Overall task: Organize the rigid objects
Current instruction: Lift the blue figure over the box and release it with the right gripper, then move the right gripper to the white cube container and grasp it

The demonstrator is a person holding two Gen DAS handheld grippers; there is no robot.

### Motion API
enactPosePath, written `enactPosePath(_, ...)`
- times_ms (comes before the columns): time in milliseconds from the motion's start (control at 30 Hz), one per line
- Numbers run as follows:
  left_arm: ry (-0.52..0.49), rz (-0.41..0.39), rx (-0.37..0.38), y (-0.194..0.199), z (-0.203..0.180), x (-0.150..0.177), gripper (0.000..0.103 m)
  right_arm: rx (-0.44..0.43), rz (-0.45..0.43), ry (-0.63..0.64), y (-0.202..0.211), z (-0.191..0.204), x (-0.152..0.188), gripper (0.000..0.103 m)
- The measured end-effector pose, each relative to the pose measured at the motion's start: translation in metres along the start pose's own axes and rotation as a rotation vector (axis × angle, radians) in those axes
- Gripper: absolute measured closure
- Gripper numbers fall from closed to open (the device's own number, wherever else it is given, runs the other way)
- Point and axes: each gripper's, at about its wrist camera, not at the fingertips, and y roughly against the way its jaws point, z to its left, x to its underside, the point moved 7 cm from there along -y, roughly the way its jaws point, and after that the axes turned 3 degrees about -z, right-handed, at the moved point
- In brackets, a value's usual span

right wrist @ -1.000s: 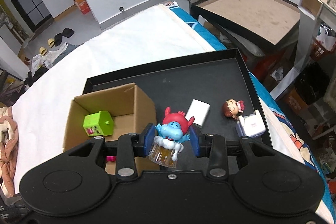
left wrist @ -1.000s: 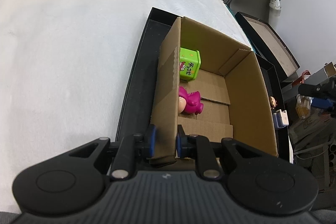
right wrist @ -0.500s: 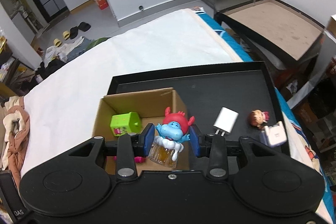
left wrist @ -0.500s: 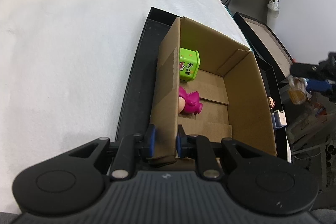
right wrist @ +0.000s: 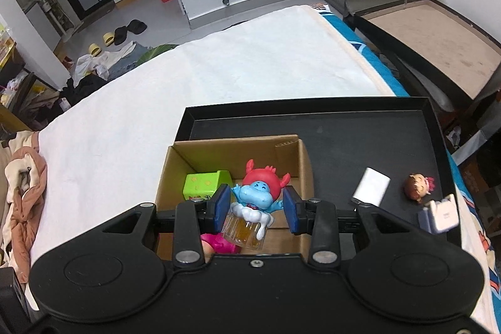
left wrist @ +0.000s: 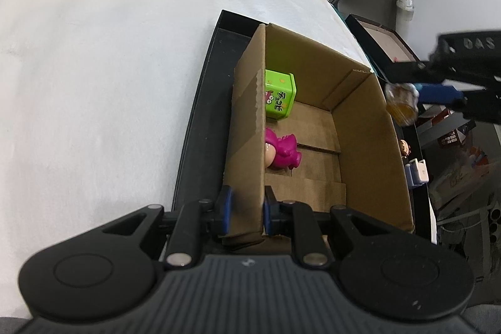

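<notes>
Blue figurine [right wrist: 255,199] on its clear mug base is pinched in my right gripper [right wrist: 256,207], held above the cardboard box [right wrist: 305,174]. My left gripper [left wrist: 245,210] clamps the box's near wall. Green cube [left wrist: 279,97] and pink toy [left wrist: 283,152] lie inside; the box sits in a black tray [right wrist: 360,130].

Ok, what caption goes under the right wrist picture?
Right gripper carries a blue toy over the cardboard box on the black tray.
</notes>
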Motion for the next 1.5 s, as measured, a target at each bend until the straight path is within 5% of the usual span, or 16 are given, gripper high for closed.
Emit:
enactPosePath(133, 0.000, 0.003, -0.001, -0.001, 0.000, 0.000, 0.085, -0.025, -0.003, 0.001, -0.008, 0.008, -0.004, 0.062)
enactPosePath(200, -0.006, 0.003, -0.004, -0.001, -0.001, -0.001, 0.085, -0.054, -0.008, -0.007, -0.009, 0.010, -0.005, 0.050)
enactPosePath(1500, -0.096, 0.007, -0.163, -0.002, -0.021, -0.011, 0.091, -0.081, -0.070, -0.202, 0.052, -0.143, 0.037, 0.048)
